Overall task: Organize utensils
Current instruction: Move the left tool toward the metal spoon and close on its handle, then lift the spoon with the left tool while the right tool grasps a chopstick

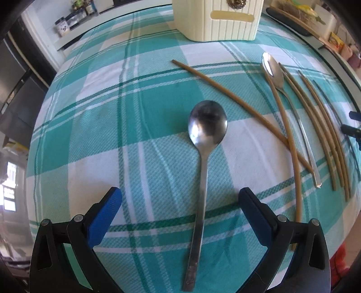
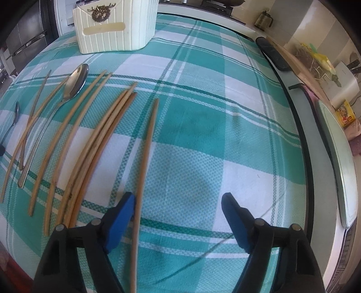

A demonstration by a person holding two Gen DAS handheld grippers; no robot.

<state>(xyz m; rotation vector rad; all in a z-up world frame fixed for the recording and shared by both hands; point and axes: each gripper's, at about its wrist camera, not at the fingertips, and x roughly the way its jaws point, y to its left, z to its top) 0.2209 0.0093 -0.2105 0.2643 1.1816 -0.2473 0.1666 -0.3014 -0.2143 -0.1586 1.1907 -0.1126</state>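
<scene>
On the worktop [image 1: 101,117], nothing looks sorted yet: the cream holder [image 1: 216,20] stands at the far edge, no utensils visibly in it. 2 spoons and the chopsticks [image 2: 94,144] lie loose on the cloth. Left gripper [image 1: 180,216] is spread over the near spoon [image 1: 206,139], not pinching. Right gripper [image 2: 178,220] is spread too, with 1 chopstick [image 2: 146,157] just beside its left finger, ungrasped. Judged barely started.
</scene>
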